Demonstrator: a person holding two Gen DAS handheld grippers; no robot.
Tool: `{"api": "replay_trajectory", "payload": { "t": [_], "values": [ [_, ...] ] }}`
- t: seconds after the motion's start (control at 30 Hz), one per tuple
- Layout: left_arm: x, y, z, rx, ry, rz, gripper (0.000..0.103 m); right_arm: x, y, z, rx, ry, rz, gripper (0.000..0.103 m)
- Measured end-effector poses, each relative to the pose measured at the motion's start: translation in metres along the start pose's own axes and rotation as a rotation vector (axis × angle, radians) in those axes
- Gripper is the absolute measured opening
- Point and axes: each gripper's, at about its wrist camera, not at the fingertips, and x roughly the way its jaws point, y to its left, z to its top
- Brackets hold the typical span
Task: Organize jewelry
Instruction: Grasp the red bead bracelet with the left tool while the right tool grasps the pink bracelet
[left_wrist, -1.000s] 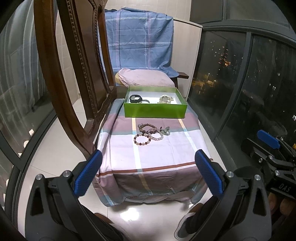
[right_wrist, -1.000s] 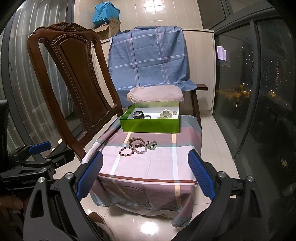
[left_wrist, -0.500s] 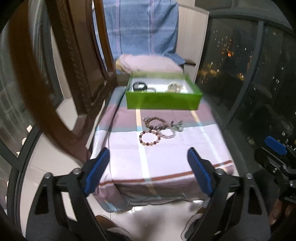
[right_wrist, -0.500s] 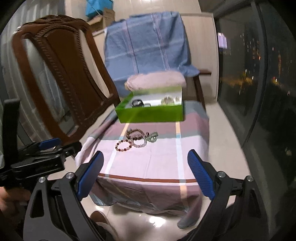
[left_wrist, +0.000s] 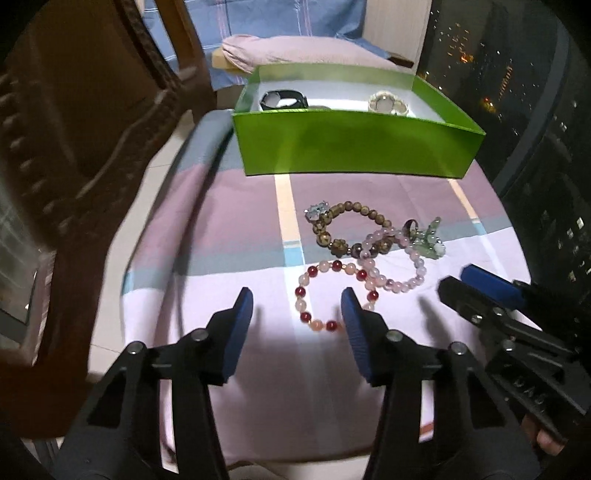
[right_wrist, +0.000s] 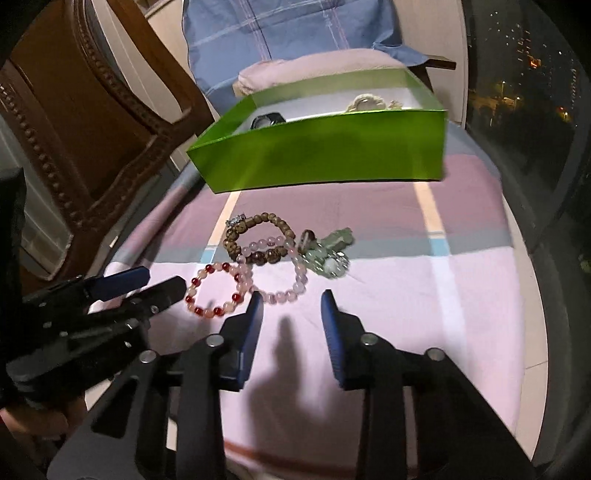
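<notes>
Beaded red-and-pink bracelet (left_wrist: 334, 295), light, limp, slippery: pinch its near rim; left gripper (left_wrist: 297, 306) and right gripper (right_wrist: 291, 306) closing, both empty.

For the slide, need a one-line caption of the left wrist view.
Left gripper, jaws closing and empty, nears the red-and-pink bead bracelet on a striped cloth, green box behind.

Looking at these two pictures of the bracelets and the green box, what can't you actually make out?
- Green box: in both views its near wall hides most of the floor; the dark band and pale bracelet show only partly.
- Green charm cluster: blurred, individual pieces unclear.
- Brown and pink bracelets: overlapping; whether tangled is unclear.
</notes>
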Motion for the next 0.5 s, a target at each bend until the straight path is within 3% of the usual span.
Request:
{"api": "replay_trajectory", "payload": {
  "t": [0.2,0.4,0.47,0.5],
  "values": [
    [0.027,0.003,0.002,-0.016,0.052,-0.02,0.036,0.03,0.009,0.009,-0.021,0.036,-0.04,0.02],
    [0.031,0.002,0.003,-0.004,0.037,-0.006,0.035,0.041,0.019,0.014,-0.106,0.027,-0.1,0.017],
    [0.031,0.003,0.003,-0.004,0.033,-0.009,0.027,0.042,0.022,0.013,-0.129,0.024,-0.115,0.013],
    [0.033,0.002,0.005,-0.006,0.033,-0.011,0.011,0.042,0.023,0.013,-0.146,0.018,-0.118,0.01]
  ]
}}
